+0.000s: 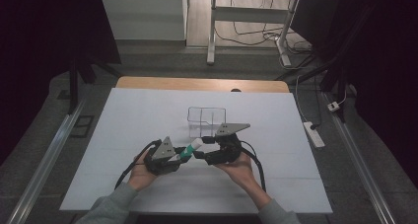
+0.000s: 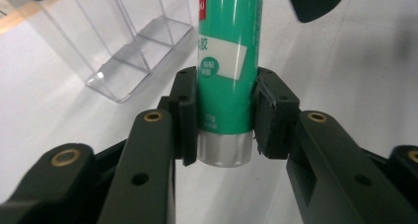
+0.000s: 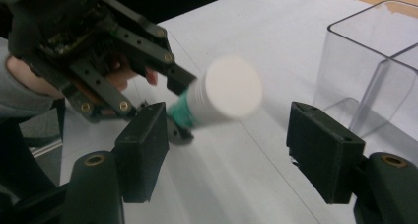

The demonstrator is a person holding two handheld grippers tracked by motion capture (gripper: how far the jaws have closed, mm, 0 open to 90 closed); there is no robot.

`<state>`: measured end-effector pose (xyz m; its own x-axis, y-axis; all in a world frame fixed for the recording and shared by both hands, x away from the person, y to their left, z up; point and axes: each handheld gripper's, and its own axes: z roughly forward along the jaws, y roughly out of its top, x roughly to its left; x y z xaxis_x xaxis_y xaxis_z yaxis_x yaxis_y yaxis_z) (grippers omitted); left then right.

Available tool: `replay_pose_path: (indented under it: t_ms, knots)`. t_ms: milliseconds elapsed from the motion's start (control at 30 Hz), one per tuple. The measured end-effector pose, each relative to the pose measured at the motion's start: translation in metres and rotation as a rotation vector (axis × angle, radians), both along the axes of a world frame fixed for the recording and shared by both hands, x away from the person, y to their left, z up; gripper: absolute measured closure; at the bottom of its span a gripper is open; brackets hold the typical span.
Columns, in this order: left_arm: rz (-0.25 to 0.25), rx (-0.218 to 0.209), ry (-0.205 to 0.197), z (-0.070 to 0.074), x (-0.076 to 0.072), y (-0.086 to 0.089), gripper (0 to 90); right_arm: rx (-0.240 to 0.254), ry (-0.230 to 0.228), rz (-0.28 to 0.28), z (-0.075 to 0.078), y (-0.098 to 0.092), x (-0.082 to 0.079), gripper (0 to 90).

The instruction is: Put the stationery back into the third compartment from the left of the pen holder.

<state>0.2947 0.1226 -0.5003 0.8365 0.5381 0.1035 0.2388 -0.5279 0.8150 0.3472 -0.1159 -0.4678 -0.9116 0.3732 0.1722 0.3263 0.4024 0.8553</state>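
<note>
**Desk:** What have you got on the left?

**Me:** My left gripper (image 2: 224, 120) is clamped on a green glue stick (image 2: 226, 61). Both pads press its sides low on the tube, just above the silver base. I can read a white label patch on the green body, though not the print.

**Desk:** Where is the stick over the table?

**Me:** From the high view it sits near the middle of the white table sheet (image 1: 123, 135), between my two hands, tilted with its white cap (image 1: 196, 143) pointing up and away toward the clear plastic box (image 1: 206, 120). The box stands just beyond it, divided into compartments, and apart from the stick.

**Desk:** And the right?

**Me:** My right gripper (image 3: 226, 155) is loose, pads standing well apart, nothing pinched. The white cap faces me between them, slightly blurred, touching neither pad. Behind it I see the left gripper and the fingers (image 3: 133, 76) of the hand holding it.

**Desk:** Any contact on the right at all?

**Me:** None I can see; there is clear space on either side of the cap.
</note>
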Motion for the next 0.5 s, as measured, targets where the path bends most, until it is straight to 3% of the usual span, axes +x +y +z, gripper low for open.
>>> replay_pose_path:
  t_ms: [100, 333, 500]
  knots:
    - [-0.011, 0.005, 0.002, -0.001, -0.001, -0.005, 64.9, 0.008, 0.002, 0.009, -0.001, 0.002, -0.001, 36.9]
    - [-0.019, 0.051, -0.006, -0.005, -0.003, -0.014, 64.8, 0.012, -0.010, 0.028, -0.002, 0.004, -0.004, 56.1]
    - [-0.024, 0.065, -0.009, -0.006, -0.003, -0.016, 64.1, 0.054, 0.046, 0.063, -0.001, 0.002, -0.002, 64.1]
